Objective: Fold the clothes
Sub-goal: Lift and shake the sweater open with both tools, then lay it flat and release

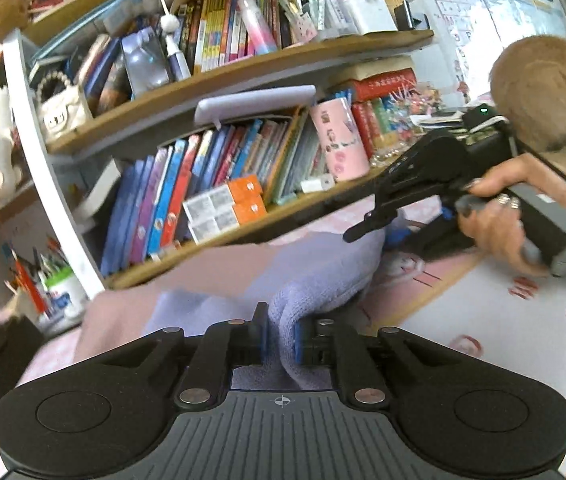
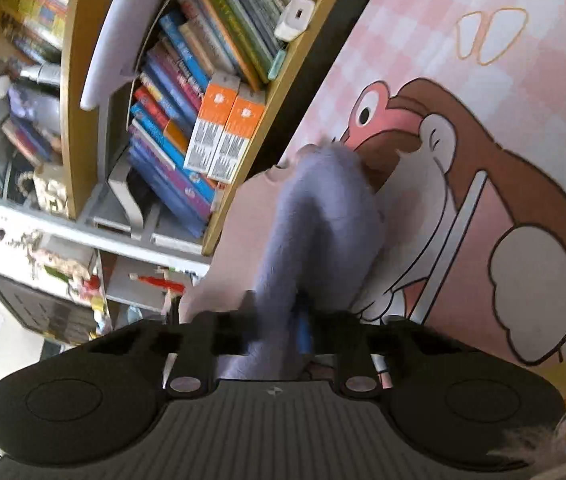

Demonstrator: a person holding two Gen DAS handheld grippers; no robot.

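Note:
A lavender fleece garment (image 1: 323,276) is held up between both grippers above the pink patterned table mat (image 1: 483,304). My left gripper (image 1: 281,340) is shut on one edge of the garment. My right gripper (image 2: 279,320) is shut on another edge of the same garment (image 2: 315,216); it also shows in the left wrist view (image 1: 371,224), held by a hand at the right. A pale pink cloth (image 1: 211,268) lies under and behind the garment.
A wooden bookshelf (image 1: 243,216) full of books stands close behind the table. A pen cup (image 1: 63,292) sits at the left. The mat carries a cartoon print (image 2: 483,200). The person's fur sleeve (image 1: 543,80) is at the right.

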